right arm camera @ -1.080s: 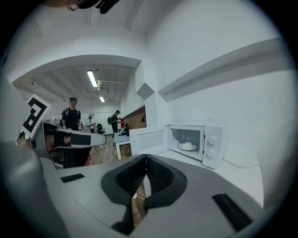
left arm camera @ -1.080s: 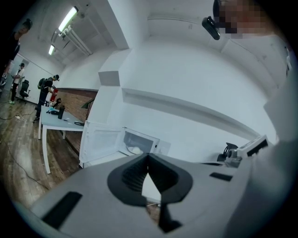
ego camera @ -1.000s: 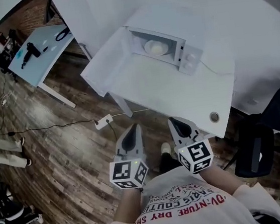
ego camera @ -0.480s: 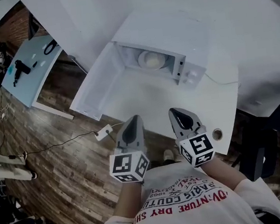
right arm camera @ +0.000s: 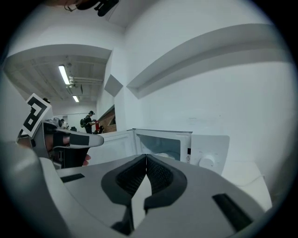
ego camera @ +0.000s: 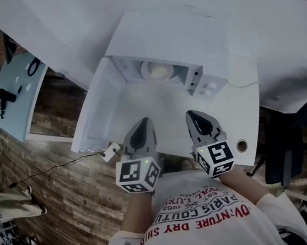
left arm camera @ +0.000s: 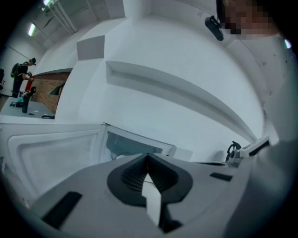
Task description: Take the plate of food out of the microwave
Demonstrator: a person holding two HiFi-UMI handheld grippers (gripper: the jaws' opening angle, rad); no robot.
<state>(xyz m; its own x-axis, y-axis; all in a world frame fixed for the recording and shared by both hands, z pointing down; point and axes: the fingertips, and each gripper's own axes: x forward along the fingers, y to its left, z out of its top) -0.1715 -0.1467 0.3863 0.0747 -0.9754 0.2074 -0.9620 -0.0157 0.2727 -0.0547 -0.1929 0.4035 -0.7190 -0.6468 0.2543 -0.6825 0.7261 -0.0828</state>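
A white counter (ego camera: 238,109) carries a microwave (ego camera: 187,34) with its door (ego camera: 94,118) swung open, the plate (ego camera: 157,70) sits inside bearing what may be pale food, and the left claw (ego camera: 142,125) and right claw (ego camera: 193,116) hover near the counter's front edge, both closed and empty.

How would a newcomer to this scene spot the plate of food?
Find the white table against the wall; a white microwave stands on it, door swung open. Inside its cavity sits the plate, round and pale with a pale mound on it, the only thing in there, left of the dial panel.
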